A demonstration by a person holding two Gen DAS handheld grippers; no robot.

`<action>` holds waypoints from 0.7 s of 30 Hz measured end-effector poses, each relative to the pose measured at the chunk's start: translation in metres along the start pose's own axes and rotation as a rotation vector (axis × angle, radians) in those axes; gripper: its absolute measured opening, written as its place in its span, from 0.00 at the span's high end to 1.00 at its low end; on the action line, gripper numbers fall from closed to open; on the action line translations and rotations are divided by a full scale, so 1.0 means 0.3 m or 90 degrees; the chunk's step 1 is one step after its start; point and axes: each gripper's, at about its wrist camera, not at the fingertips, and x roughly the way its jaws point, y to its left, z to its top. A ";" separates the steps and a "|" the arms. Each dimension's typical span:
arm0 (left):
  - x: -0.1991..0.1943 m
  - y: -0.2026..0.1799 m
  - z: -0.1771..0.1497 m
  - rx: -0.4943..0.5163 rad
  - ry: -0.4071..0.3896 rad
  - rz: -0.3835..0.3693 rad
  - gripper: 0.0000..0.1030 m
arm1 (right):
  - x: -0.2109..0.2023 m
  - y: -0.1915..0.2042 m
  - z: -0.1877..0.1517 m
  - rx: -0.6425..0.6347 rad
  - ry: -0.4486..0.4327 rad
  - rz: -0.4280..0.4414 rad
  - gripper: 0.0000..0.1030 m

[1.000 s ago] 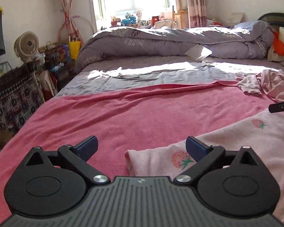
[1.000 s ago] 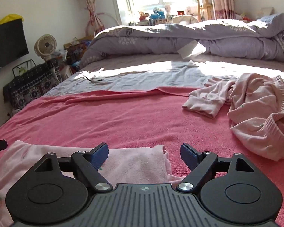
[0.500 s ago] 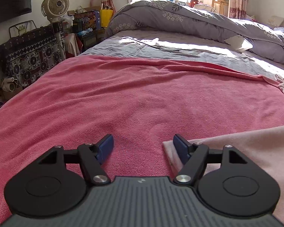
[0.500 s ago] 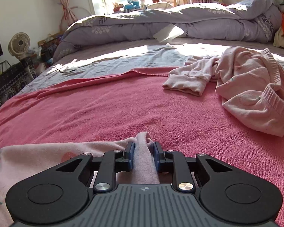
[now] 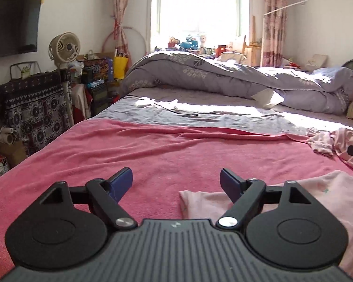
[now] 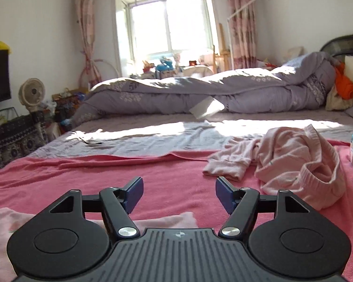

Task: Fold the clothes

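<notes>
Right gripper point(image 6: 177, 195) lets go of pink garment point(image 6: 167, 221), jaws opening | left gripper point(image 5: 175, 183) spreading too, empty | garment corner probably just under it

**A:** Left wrist view rides low over the pink terry blanket point(image 5: 167, 155), looking past its own black left gripper point(image 5: 176, 181) across the bed towards the bright window point(image 5: 200, 9).

**B:** Right wrist view faces the same way from just beside it, behind the right gripper point(image 6: 178, 188), angled slightly rightward.

**A:** Shared ground: the rolled grey quilt point(image 5: 223, 77), the window, the white standing fan point(image 6: 31, 94), and the crumpled pale-pink garment point(image 6: 294, 162), near here, at the far right edge for me.
</notes>
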 end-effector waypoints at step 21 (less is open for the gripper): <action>-0.054 0.028 -0.264 0.053 0.057 0.015 0.00 | -0.239 -0.178 -0.280 -0.076 0.079 0.099 0.00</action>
